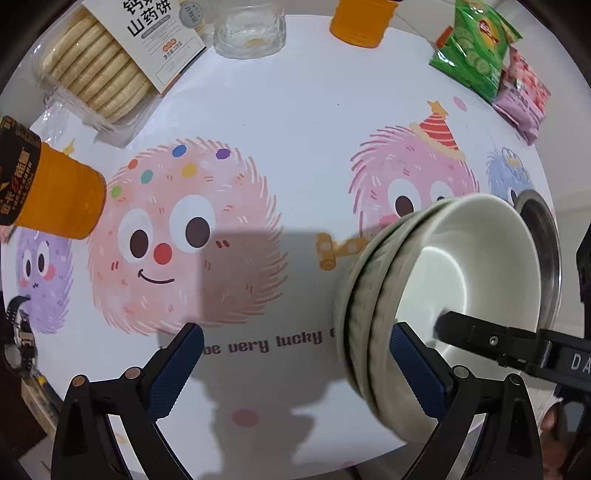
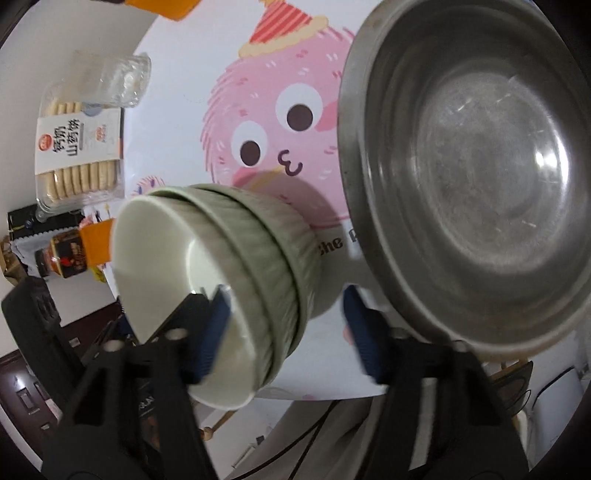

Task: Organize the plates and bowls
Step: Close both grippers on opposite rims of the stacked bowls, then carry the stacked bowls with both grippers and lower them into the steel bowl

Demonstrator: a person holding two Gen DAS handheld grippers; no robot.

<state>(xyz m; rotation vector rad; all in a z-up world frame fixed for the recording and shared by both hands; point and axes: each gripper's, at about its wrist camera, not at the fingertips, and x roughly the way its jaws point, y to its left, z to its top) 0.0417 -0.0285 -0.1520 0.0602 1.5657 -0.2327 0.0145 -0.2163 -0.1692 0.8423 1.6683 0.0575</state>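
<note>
Two nested grey-green ribbed bowls (image 1: 436,288), white inside, are tipped on their side above the table, also in the right wrist view (image 2: 229,266). My right gripper (image 2: 288,325) has one finger inside the bowls and one outside; the jaws look wide and whether they pinch the wall is unclear. My left gripper (image 1: 295,362) is open, its right finger beside the bowls' outer wall. A steel basin (image 2: 472,177) stands just right of the bowls, its edge showing in the left wrist view (image 1: 543,236).
A cartoon-print tablecloth (image 1: 280,110) covers the table. A biscuit pack (image 1: 103,62), a glass jar (image 1: 251,33), two orange bottles (image 1: 55,192), and snack bags (image 1: 480,55) stand around the far edge.
</note>
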